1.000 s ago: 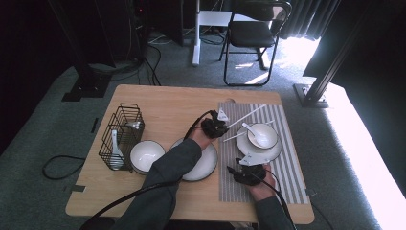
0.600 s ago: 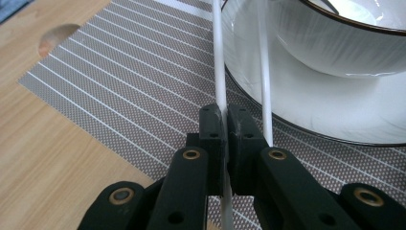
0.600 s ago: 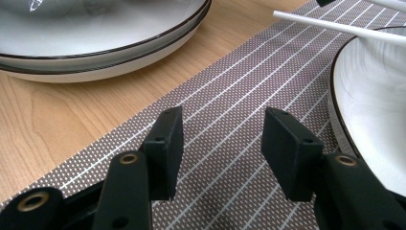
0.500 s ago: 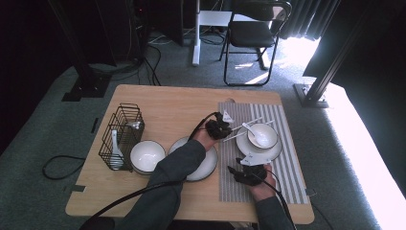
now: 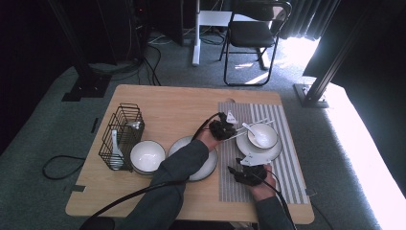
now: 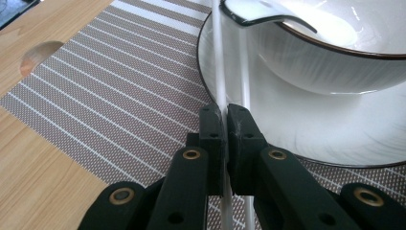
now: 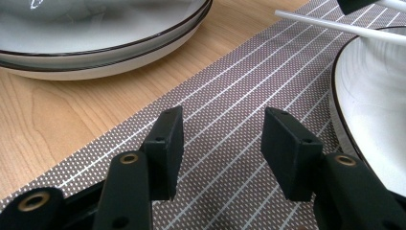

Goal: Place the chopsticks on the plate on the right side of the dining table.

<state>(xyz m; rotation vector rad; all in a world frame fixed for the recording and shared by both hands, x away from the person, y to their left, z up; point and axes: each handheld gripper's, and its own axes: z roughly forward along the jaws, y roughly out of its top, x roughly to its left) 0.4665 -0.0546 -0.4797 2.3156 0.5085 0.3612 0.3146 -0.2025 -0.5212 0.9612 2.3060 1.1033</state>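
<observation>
Left tool (image 6: 224, 117) clamps one chopstick (image 6: 218, 57) at the plate's (image 6: 306, 129) nine o'clock — its twin (image 6: 244, 67) may roll off; right tool (image 7: 222, 143) gapes empty.

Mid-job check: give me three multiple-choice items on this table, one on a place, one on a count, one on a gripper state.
1. Where does the black wire basket stand?
A. on the table's left side
B. on the striped mat
C. on the folding chair

2. How many white chopsticks run past the left gripper?
A. one
B. two
C. four

3. How do the right gripper's jaws stand?
A. shut on a spoon
B. open over the grey striped placemat
C. shut on a plate

Answers: 1 A, the high view shows it there; 2 B, two white rods; 3 B, a clear gap between them.
</observation>
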